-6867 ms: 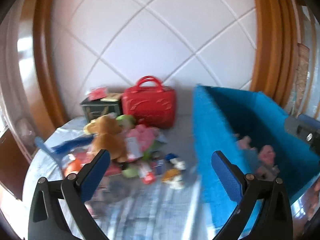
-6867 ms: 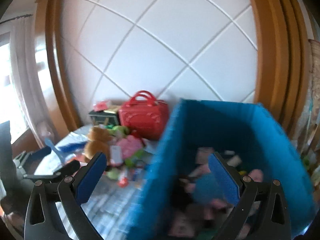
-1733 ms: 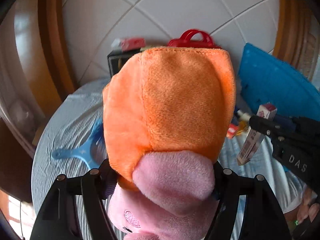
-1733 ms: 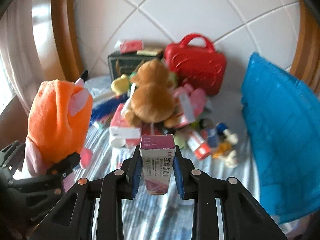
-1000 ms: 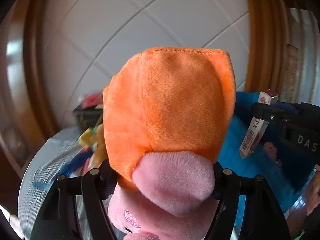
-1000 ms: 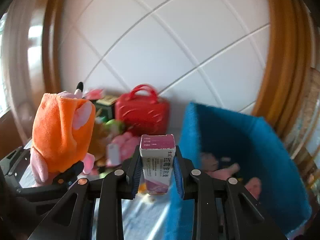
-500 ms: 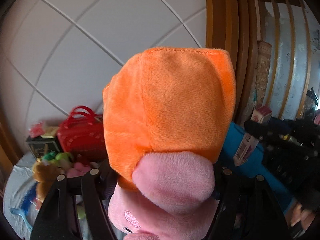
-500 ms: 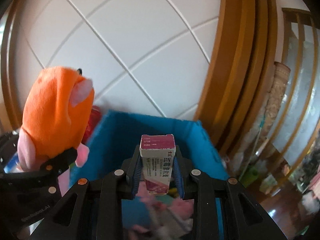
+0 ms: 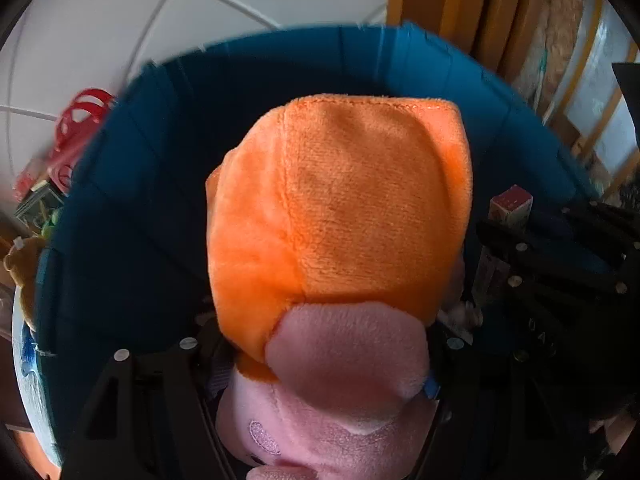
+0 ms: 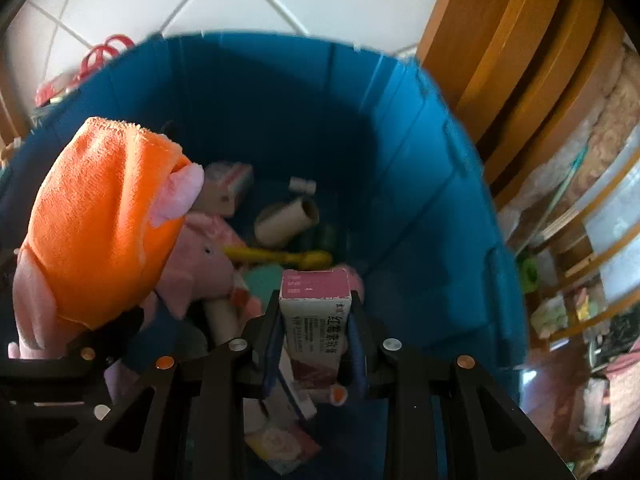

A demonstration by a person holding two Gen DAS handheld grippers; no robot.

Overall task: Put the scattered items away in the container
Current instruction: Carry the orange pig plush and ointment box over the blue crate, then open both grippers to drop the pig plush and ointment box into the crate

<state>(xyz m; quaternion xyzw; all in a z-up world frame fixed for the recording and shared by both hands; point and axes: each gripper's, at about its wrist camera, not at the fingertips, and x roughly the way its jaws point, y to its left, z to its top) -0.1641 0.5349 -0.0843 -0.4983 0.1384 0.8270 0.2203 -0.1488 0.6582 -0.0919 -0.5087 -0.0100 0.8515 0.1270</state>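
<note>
Both tongs over blue bin (image 10: 420,152), left tongs (image 9: 320,364) clamping plush (image 9: 340,208), right tongs (image 10: 314,344) clamping box (image 10: 315,320)

One deep blue fabric bin (image 10: 420,152) filled the scene. Two black two-finger grippers were in view: the left one (image 10: 100,344) carried one orange-and-pink plush toy (image 9: 340,220), the right one (image 10: 314,344) one white-and-magenta cardboard box (image 10: 316,312). Inside the bin lay one pink plush pig (image 10: 200,264), two beige cardboard tubes, one far (image 10: 286,220) and one nearer (image 10: 222,316), one yellow plastic utensil (image 10: 280,257) and one small pink-and-white carton (image 10: 224,186); the remaining clutter was too jumbled to count. Outside, far left, stood one red handled case (image 9: 78,120) and one brown teddy bear (image 9: 24,268).
</note>
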